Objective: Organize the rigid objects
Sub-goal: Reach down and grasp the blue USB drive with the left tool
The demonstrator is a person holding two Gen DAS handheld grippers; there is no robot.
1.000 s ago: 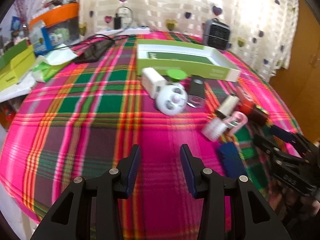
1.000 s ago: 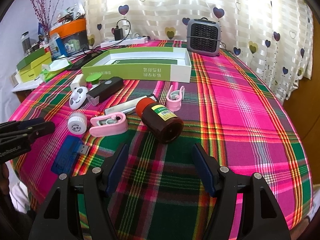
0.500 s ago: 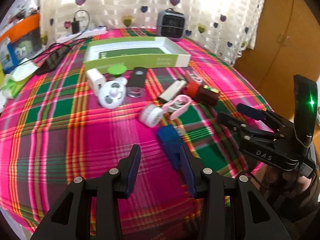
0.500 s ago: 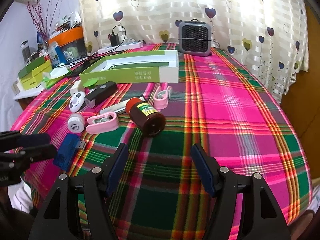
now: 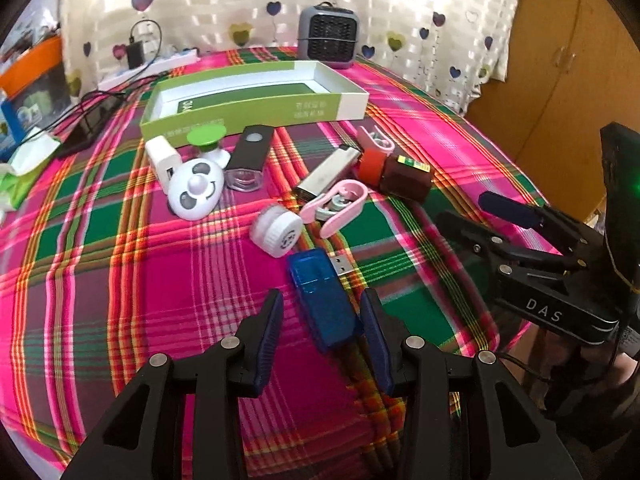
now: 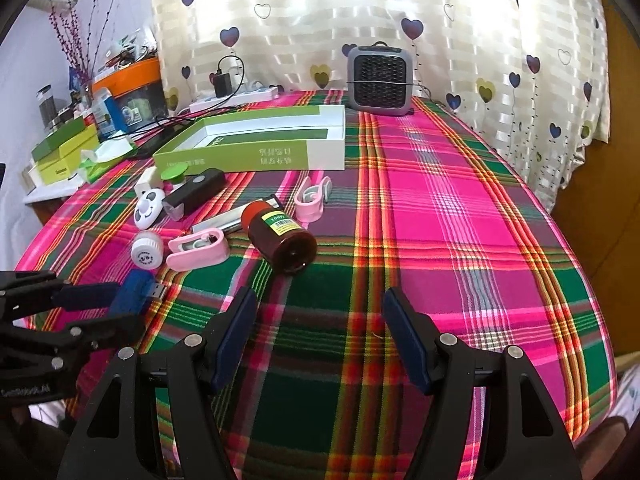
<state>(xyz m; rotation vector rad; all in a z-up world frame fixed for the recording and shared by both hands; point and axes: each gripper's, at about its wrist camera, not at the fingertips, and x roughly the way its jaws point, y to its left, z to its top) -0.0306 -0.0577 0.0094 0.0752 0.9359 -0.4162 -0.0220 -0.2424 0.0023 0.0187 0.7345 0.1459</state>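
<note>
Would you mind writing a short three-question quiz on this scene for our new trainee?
1. True or false: the left gripper has its open jaws on either side of the blue USB stick.
2. How does the brown bottle rest? A upright; B on its side; C inside the green box.
3. Fill in: the right gripper is open and holds ____.

Key: 1 true. 2 B. 3 nothing.
</note>
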